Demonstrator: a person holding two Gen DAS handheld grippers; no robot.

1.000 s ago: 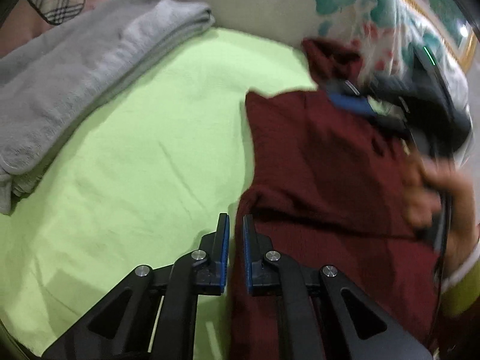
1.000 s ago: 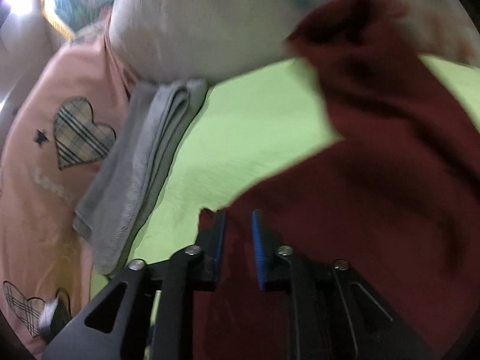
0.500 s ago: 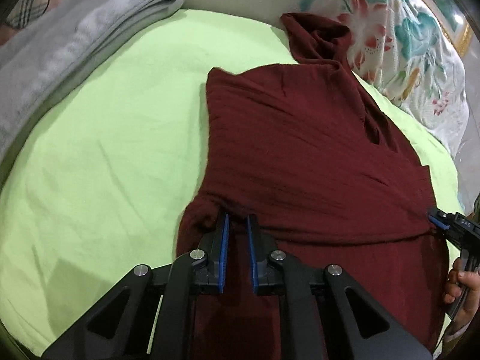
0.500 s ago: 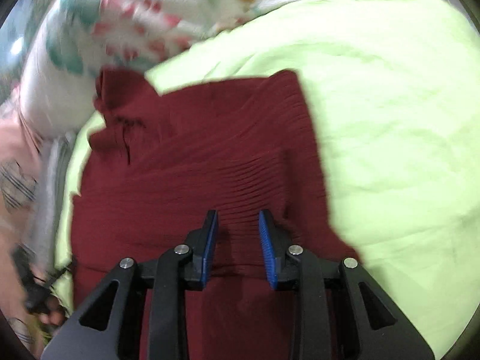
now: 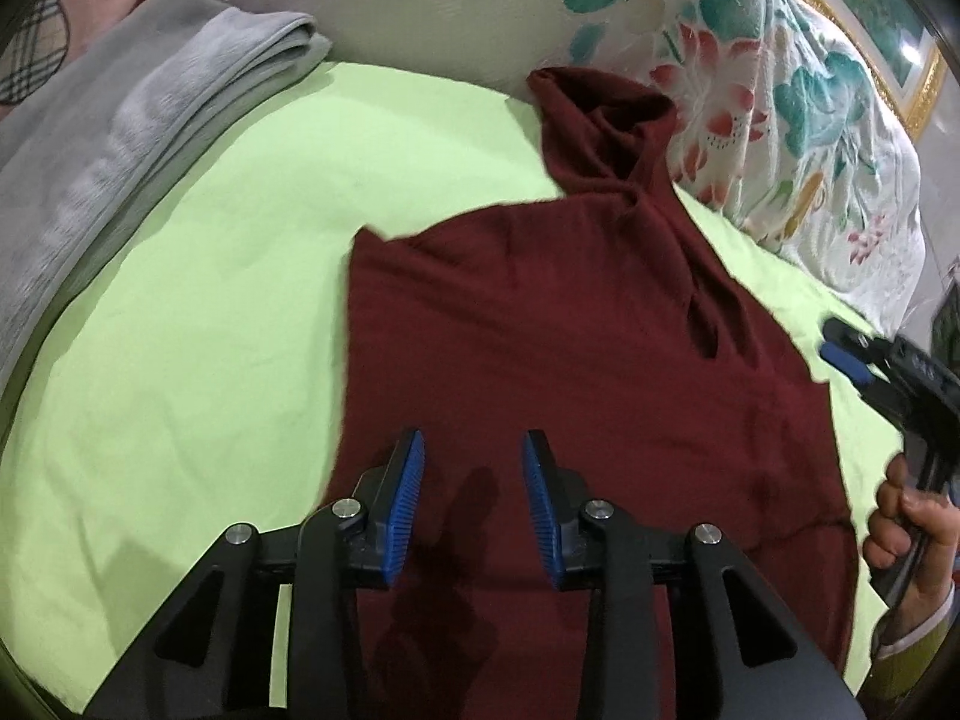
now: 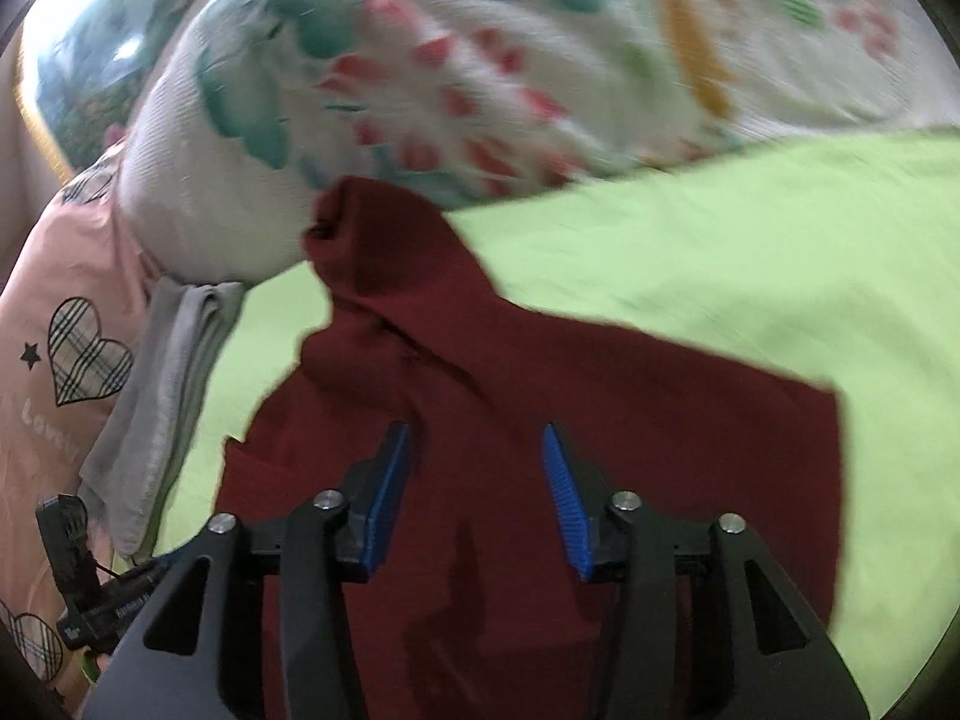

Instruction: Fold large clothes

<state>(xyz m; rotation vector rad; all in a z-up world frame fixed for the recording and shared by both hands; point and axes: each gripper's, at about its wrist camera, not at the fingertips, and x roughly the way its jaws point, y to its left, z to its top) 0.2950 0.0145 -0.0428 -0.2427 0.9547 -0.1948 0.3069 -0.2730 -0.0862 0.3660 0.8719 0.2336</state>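
Maroon knit garment [image 5: 576, 360] lies flat on the lime-green sheet [image 5: 198, 312], directly ahead of and beneath both grippers. One narrow part, sleeve or neck (cannot tell which), runs forward from the body and ends bunched against the floral pillow [image 5: 780, 90]. Fabric looks ribbed in the right wrist view; body partly doubled over itself, with a fold line crossing ahead of the right gripper.

Left gripper [image 5: 474, 498]: jaws spread wide, blue pads [image 5: 403, 504] facing each other over the garment's near left portion, nothing between them. Whether the tips touch the cloth cannot be told.

Right gripper [image 6: 477, 492]: jaws likewise wide apart, empty, poised over the garment's middle. In the left wrist view it appears at the far right, just beyond the garment's right edge, held by a hand [image 5: 906, 516].

Surroundings: folded grey towel [image 5: 120, 120] lies to the left of the left gripper, well apart from the garment. Pink bedding with plaid hearts [image 6: 66, 324] lies beyond the towel. Right wrist view is motion-blurred.
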